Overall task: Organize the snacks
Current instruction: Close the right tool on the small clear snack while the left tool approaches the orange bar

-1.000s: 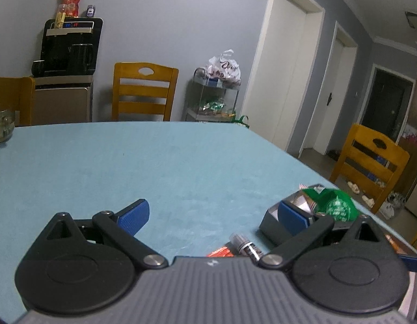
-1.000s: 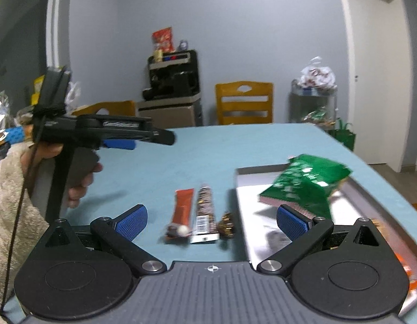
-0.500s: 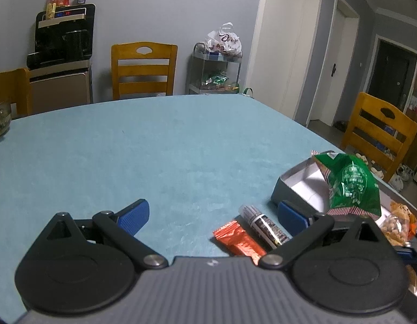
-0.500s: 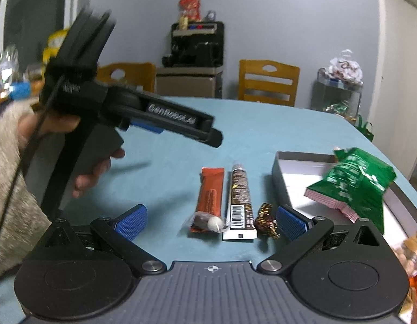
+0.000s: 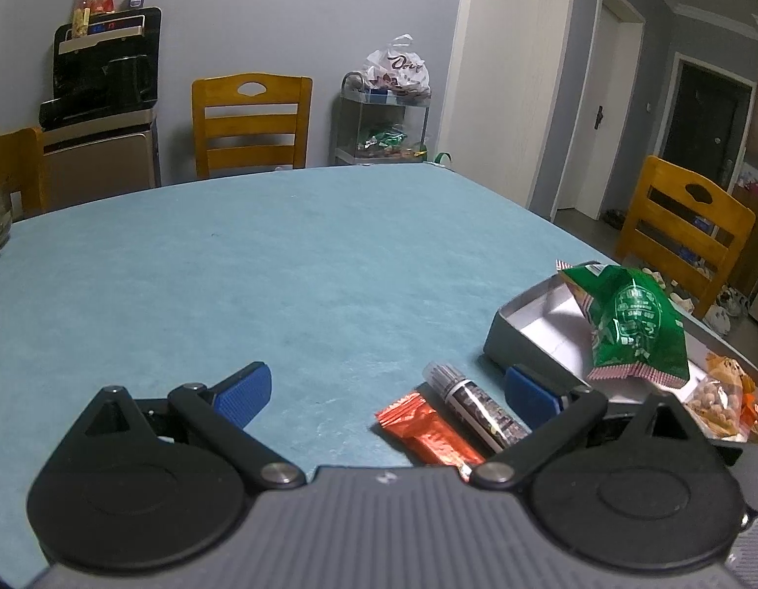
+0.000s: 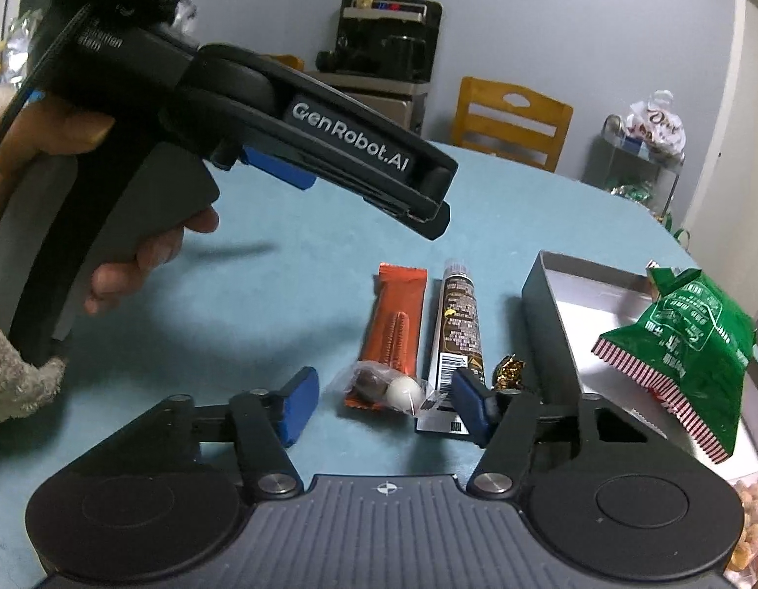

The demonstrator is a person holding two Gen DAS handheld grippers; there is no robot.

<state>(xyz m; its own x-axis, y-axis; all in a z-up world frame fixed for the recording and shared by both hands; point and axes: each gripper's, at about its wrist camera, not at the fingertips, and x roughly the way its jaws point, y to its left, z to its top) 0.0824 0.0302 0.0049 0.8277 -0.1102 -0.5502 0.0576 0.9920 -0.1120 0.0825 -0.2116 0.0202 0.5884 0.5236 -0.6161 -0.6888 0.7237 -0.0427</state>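
Both grippers have closed in on the snacks since the earlier frames. Right gripper, jaws wide apart and empty, straddles a clear packet of two candy balls. Beside it on the teal table lie an orange bar, a brown tube-shaped pack and a gold-wrapped candy. Left gripper hovers with jaws spread, holding nothing. A green bag rests in the gray tray.
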